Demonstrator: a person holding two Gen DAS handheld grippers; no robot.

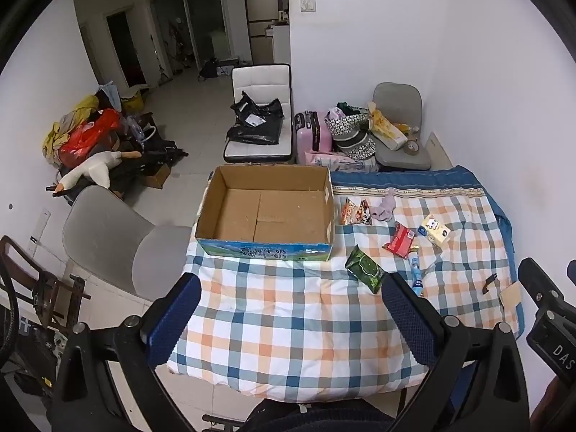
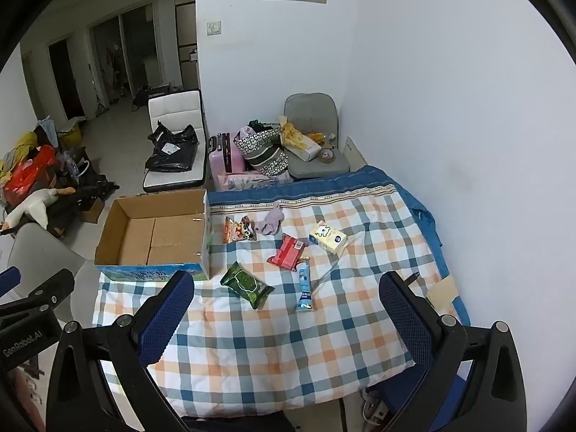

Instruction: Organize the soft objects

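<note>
An open cardboard box [image 1: 266,212] [image 2: 154,232] sits on the left of the checkered quilt [image 1: 288,324] [image 2: 288,342]. To its right lie a green wipes pack [image 1: 364,268] [image 2: 246,283], a red packet [image 1: 400,239] [image 2: 287,251], a blue tube [image 1: 415,270] [image 2: 304,286], a yellow tissue pack [image 1: 435,229] [image 2: 328,238], a snack bag [image 1: 354,211] [image 2: 238,229] and a pale purple sock [image 1: 383,207] [image 2: 271,221]. My left gripper [image 1: 291,324] and right gripper [image 2: 284,320] are open and empty above the quilt's near part.
A grey chair [image 1: 118,241] stands left of the table. A white chair with black bags [image 1: 259,118], a pink suitcase [image 1: 313,136] and a grey chair with bags [image 1: 396,122] stand behind. The wall is close on the right. A small card [image 2: 442,289] lies at the quilt's right edge.
</note>
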